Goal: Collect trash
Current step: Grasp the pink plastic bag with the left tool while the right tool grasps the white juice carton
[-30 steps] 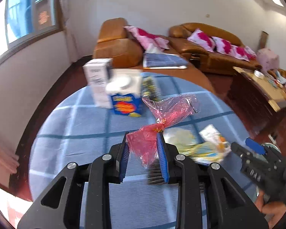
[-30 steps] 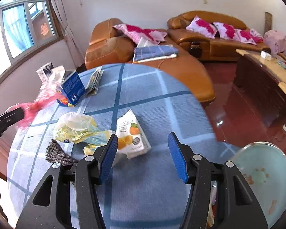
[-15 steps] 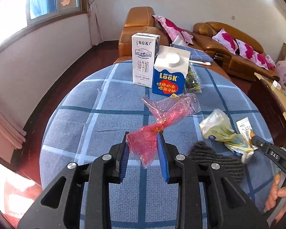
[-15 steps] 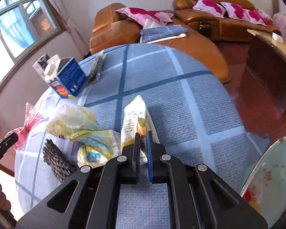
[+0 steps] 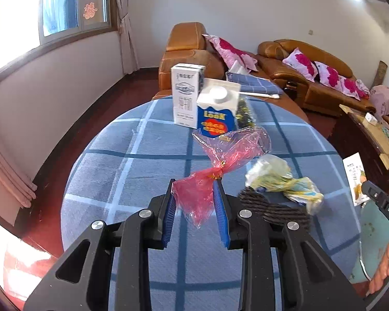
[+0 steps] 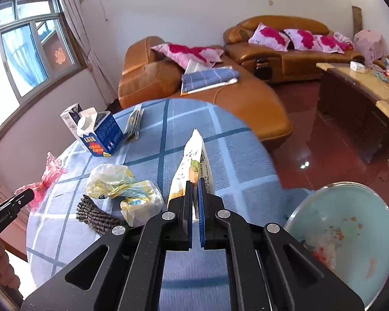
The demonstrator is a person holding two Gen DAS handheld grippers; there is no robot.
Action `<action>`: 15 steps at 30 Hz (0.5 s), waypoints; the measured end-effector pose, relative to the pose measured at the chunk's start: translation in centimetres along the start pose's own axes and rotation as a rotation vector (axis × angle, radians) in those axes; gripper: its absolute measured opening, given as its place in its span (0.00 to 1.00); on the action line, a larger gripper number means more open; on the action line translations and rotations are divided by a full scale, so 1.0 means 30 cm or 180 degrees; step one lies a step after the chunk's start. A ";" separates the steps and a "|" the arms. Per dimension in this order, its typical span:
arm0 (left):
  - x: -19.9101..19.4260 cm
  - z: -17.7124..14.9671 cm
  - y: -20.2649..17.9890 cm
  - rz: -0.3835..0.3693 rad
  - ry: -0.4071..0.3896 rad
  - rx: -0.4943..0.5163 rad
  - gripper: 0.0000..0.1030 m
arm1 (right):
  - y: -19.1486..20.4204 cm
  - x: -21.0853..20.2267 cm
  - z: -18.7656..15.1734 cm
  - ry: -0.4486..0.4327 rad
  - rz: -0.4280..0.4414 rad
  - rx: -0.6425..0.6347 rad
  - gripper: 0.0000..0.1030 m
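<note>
The left gripper (image 5: 195, 193) is clenched on a crumpled red plastic bag (image 5: 220, 171), held above the round table with the blue checked cloth (image 5: 132, 160); the bag's clear upper part fans out toward the far side. The right gripper (image 6: 194, 194) has its jaws pinched tight on the near end of a white snack packet (image 6: 193, 163) with an orange fruit print (it stands on edge, raised off the cloth). Left of the packet on the cloth lie a crumpled yellow-and-white plastic bag (image 6: 122, 189) and, touching its near side, a dark knitted cloth (image 6: 96, 216). At the far left of the table stand a blue LOOK carton (image 6: 101, 134) and a white milk carton (image 5: 185, 94) just beside it, with a dark foil wrapper (image 6: 134, 124) to their right. A pale green basin (image 6: 350, 233) sits near right, beyond the table edge.
</note>
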State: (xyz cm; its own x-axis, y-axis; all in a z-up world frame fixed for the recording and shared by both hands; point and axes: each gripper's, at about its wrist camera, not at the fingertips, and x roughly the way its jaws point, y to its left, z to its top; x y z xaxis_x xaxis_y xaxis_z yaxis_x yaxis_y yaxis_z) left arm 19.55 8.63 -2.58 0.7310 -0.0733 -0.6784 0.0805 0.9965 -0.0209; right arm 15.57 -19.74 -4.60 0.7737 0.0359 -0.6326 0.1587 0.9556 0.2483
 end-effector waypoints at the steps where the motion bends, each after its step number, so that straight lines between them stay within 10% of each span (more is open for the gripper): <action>1: -0.005 -0.003 -0.008 -0.0013 0.0000 0.0007 0.27 | -0.001 -0.019 -0.007 -0.0031 -0.0023 -0.0008 0.05; 15: -0.121 -0.082 -0.221 -0.0252 -0.0048 0.0313 0.27 | -0.089 -0.216 -0.112 -0.0237 -0.0177 0.0061 0.05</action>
State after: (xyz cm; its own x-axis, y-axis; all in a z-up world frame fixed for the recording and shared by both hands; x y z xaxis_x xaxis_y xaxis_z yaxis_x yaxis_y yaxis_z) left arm 14.69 2.37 -1.77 0.7299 -0.1529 -0.6663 0.2038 0.9790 -0.0014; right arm 8.07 -21.54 -3.63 0.8067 -0.0395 -0.5897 0.2137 0.9497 0.2288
